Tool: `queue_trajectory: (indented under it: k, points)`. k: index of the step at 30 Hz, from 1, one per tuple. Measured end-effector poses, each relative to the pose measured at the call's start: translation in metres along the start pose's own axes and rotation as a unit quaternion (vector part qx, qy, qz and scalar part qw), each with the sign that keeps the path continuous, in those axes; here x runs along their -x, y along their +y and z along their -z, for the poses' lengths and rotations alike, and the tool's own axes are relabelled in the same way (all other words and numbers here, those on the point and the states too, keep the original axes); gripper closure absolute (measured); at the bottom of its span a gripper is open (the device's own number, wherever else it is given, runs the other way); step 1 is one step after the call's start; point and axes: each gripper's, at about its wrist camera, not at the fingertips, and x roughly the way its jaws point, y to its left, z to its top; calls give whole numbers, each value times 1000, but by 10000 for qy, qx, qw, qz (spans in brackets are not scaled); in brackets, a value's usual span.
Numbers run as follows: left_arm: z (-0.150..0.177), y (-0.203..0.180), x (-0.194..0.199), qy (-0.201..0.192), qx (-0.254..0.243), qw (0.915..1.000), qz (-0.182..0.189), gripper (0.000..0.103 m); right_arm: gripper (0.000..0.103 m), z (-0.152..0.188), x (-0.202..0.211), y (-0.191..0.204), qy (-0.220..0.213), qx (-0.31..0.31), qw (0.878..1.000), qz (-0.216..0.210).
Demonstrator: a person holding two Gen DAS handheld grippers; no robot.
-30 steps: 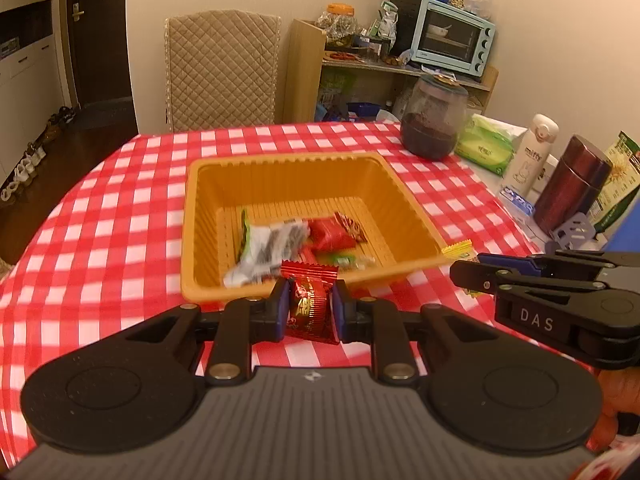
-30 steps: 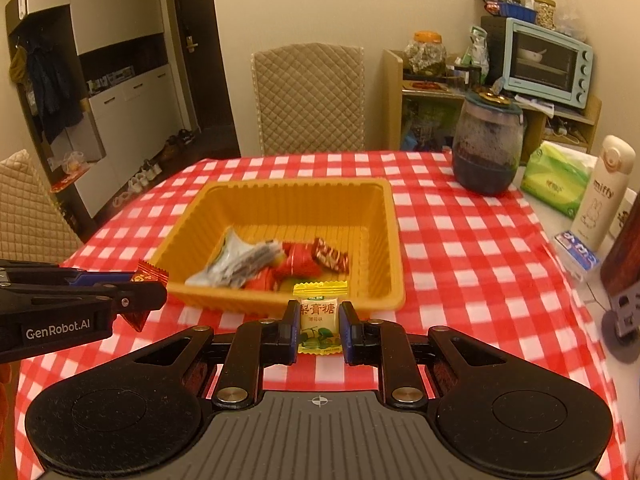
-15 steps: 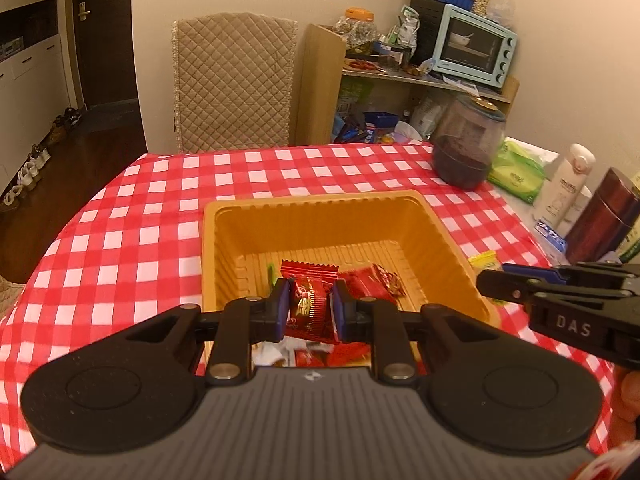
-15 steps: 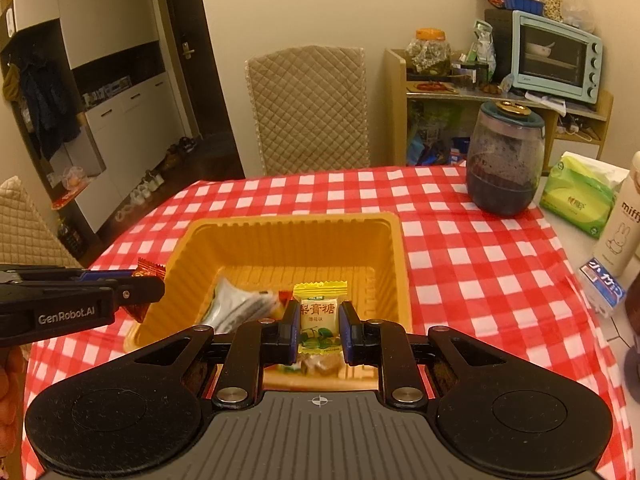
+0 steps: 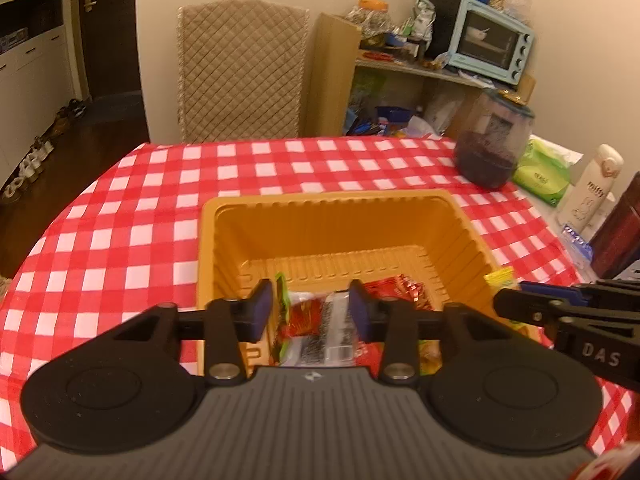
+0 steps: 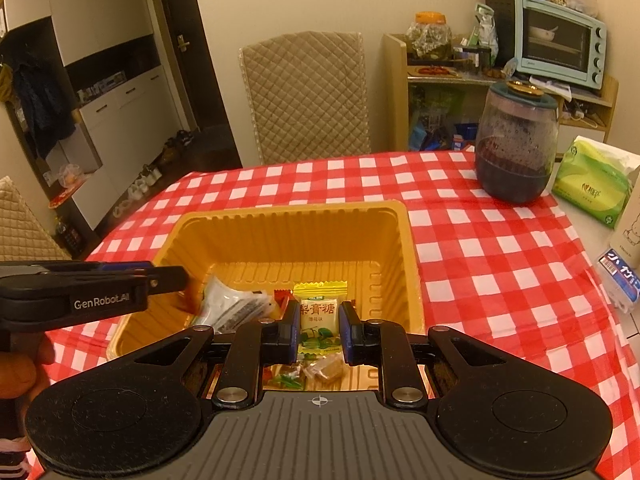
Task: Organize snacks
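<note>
An orange plastic basket [image 5: 320, 204] [image 6: 288, 216] sits on the red checked tablecloth and holds several wrapped snacks [image 5: 320, 332] [image 6: 236, 308]. My left gripper [image 5: 311, 312] hangs over the basket's near left part, open and empty. My right gripper [image 6: 319, 326] is over the basket's near right part, shut on a yellow-green candy [image 6: 318, 320]. That candy's tip [image 5: 499, 278] also shows at the right gripper's tip in the left wrist view. The left gripper also shows from the side in the right wrist view [image 6: 168, 280].
A dark glass jar [image 6: 516, 144] stands at the far right of the table, with a green tissue pack [image 6: 592, 188], a white bottle [image 5: 592, 188] and a dark red flask [image 5: 620, 232] beyond it. A quilted chair [image 5: 240, 68] stands behind the table.
Both grippers moved forward over the basket. My left gripper opened and the red candy it held dropped out of its jaws. My right gripper still holds its candy.
</note>
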Motion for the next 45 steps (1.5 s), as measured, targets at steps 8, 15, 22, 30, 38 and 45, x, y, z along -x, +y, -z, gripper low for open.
queue_trajectory:
  k: [8, 15, 22, 30, 38, 45]
  points:
    - [14, 10, 12, -40, 27, 10000, -9, 58, 82, 5, -8, -6, 66, -71, 10000, 21]
    - [22, 14, 30, -166, 9, 9998, -55, 52, 82, -6, -11, -5, -9, -209, 9997, -85]
    - [34, 14, 44, -253, -126, 9995, -171, 37, 39, -11, -12, -20, -131, -761, 9965, -322]
    - [61, 11, 69, -313, -69, 9991, -286, 15, 39, 7, 7, -34, -71, -939, 9955, -137]
    - [88, 8, 97, -179, 248, 9991, -289, 5, 38, 39, 39, -32, 138, -914, 9957, -45]
    - [105, -4, 136, -309, 467, 9976, -401, 0, 30, 62, 77, -15, 246, -765, 9968, -10]
